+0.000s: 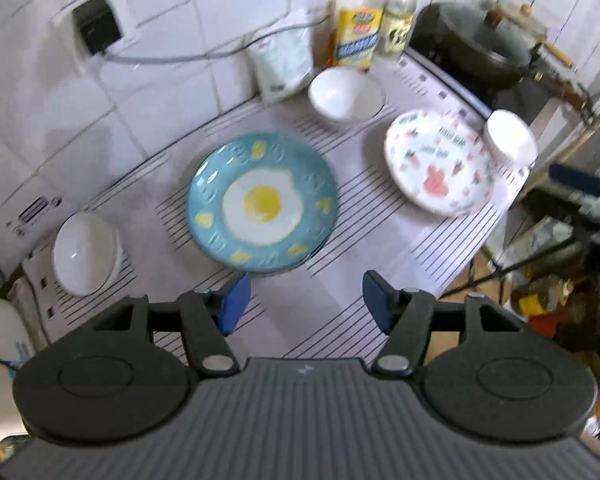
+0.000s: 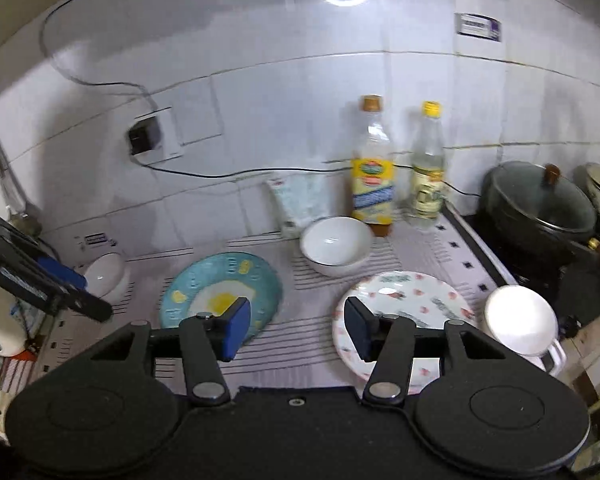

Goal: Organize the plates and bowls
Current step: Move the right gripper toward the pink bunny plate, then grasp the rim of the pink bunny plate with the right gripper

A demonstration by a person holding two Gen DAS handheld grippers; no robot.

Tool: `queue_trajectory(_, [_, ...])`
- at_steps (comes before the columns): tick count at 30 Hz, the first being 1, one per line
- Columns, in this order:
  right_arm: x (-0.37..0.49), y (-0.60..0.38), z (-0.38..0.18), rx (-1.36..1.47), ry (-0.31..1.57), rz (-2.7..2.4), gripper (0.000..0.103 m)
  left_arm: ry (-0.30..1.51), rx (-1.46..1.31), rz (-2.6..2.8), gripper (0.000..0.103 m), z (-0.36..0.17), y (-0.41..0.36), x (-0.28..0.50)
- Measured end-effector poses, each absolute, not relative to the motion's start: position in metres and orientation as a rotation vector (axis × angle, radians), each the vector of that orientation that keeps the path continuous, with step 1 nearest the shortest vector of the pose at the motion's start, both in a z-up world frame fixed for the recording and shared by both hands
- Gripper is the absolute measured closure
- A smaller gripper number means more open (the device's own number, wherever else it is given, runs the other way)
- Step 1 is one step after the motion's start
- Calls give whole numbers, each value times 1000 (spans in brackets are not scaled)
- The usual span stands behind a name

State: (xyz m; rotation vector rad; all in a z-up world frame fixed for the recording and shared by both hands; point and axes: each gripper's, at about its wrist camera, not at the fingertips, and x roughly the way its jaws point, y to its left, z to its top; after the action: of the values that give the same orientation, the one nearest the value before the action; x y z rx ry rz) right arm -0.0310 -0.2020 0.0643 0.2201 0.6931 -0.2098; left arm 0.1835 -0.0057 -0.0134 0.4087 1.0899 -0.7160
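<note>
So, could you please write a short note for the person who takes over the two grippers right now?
Left gripper: open, holds nothing, above the near edge of the blue egg plate.
Right gripper: open, holds nothing.
On the counter, all apart: egg plate, rabbit plate, white bowl at the left, white bowl by the bottles, white cup.
Done: nothing stacked.
Left: stack plates, stack bowls.

The right gripper [image 2: 296,328] covers the near rims of the teal plate [image 2: 196,288] and the floral plate [image 2: 412,296] (whose printed lettering blurs).

Striped counter [image 1: 340,320] carries 2 plates [image 1: 262,202], 3 bowls [image 1: 346,94], 2 bottles [image 2: 372,176], perhaps a pouch [image 2: 300,204].
</note>
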Motion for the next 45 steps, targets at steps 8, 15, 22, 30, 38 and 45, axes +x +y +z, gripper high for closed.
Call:
queue_trajectory(8, [-43,-257,33,149,708,-179,33,1047,333,-749,29,-20,-71,185])
queue_trajectory(15, [-32,-309,-10,206,727,-156,33,1115,300,-679,27,-55,-151,196])
queue_trajectory(22, [-39,-343,-58,208,693,-203,32,1152,331,-688,16,-114,-209,194])
queue_trajectory(30, [-31,-374,-109,371,760,-186,32,1225,347,-546,16,-187,-226,215])
queue_trajectory(38, [-16,-384,-125,402,813,-182,51,1271,300,-561,45,-214,-225,230])
queue_trajectory(45, [-15,-387,-136,452,756,-202,75,1271,252,-616,66,-217,-223,231])
